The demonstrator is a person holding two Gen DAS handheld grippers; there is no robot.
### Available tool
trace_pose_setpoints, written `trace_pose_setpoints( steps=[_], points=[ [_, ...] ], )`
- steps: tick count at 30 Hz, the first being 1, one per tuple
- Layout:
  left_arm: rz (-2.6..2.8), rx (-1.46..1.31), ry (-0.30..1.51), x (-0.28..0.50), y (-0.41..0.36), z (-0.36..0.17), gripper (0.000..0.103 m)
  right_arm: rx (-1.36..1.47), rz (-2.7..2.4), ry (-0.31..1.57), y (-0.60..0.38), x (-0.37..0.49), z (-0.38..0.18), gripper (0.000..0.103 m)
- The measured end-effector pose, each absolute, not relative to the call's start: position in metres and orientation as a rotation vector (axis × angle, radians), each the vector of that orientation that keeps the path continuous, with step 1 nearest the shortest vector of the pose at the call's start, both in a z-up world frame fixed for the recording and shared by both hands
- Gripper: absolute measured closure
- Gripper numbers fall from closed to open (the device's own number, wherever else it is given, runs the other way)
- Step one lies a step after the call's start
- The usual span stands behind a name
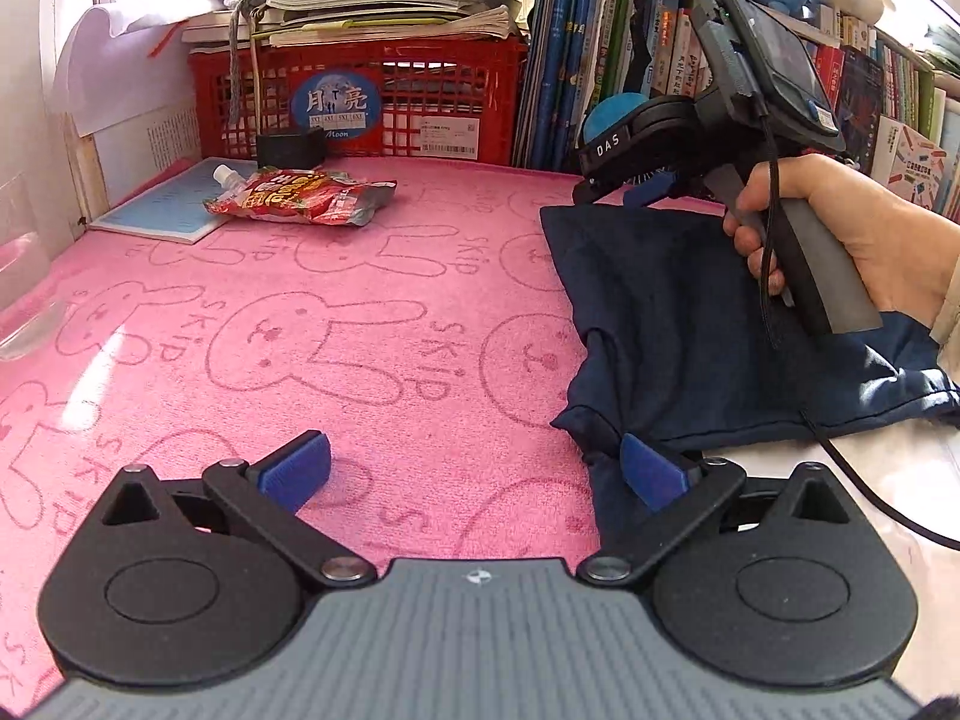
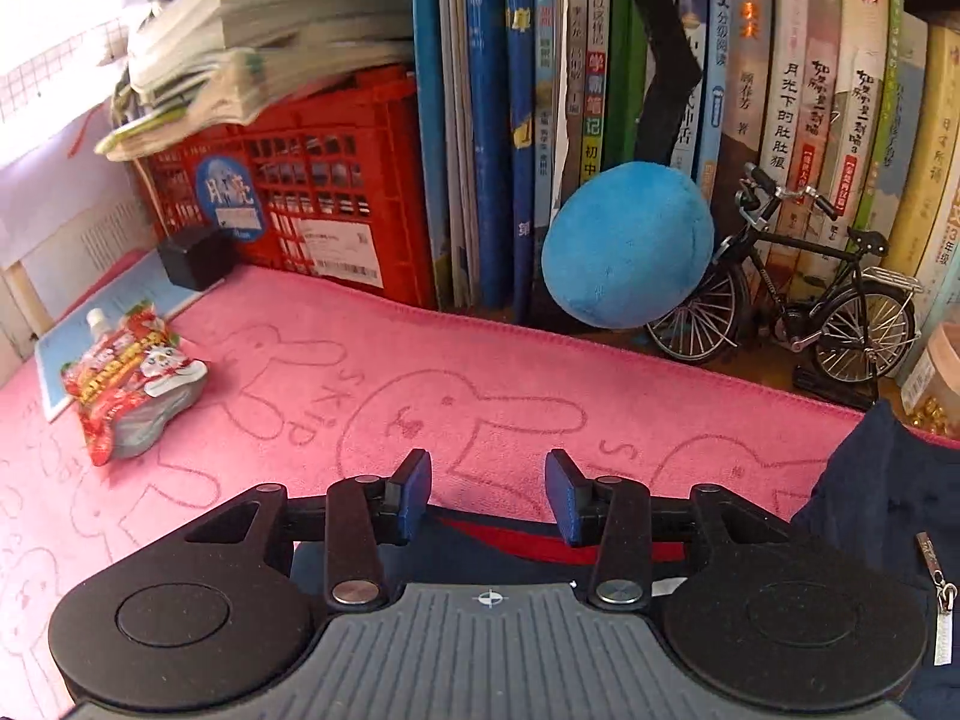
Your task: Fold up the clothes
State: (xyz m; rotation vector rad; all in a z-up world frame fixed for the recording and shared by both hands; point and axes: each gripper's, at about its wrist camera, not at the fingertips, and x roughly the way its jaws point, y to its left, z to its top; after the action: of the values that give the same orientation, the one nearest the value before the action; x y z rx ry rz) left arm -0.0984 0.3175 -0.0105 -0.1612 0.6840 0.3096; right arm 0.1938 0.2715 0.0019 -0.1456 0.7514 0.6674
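Navy garment (image 1: 690,324), left gripper (image 1: 474,471) wide, empty

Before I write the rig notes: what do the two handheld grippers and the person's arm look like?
Both grippers, left and right, have black linkages, blue finger pads and ribbed grey bodies. The right one bears "DAS" lettering, a grey pistol handle, a mounted screen and a black cable. A beige sleeve covers the wrist.
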Motion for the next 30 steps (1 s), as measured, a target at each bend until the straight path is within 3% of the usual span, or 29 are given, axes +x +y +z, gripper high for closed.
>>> trace_pose_setpoints(
  steps=[2,5,12,21,24,25,27,30],
  points=[
    [0.255,-0.132,0.698,-0.112,0.316,-0.01,0.0,-0.131,0.757,0.69,0.245,0.173,0.014,0.037],
    [0.194,-0.119,0.718,-0.113,0.312,-0.007,0.0,-0.201,0.824,0.575,0.207,0.137,0.027,0.023],
    [0.243,-0.013,0.716,-0.059,0.296,-0.01,0.0,-0.249,0.787,0.584,0.184,0.127,0.027,0.02],
    [0.489,-0.063,0.669,-0.06,0.311,-0.011,0.0,-0.406,0.696,0.634,0.285,0.161,-0.014,0.021],
    [0.508,-0.105,0.671,-0.065,0.319,-0.011,0.0,-0.435,0.604,0.602,0.295,0.179,-0.021,0.014],
    [0.507,-0.111,0.675,-0.065,0.32,-0.011,0.0,-0.425,0.548,0.611,0.295,0.189,-0.019,0.015],
    [0.503,-0.12,0.683,-0.065,0.321,-0.011,0.0,-0.41,0.476,0.619,0.289,0.196,-0.01,0.03],
    [0.498,-0.13,0.686,-0.065,0.322,-0.012,0.0,-0.364,0.807,0.581,0.269,0.159,0.011,0.029]
  ],
)
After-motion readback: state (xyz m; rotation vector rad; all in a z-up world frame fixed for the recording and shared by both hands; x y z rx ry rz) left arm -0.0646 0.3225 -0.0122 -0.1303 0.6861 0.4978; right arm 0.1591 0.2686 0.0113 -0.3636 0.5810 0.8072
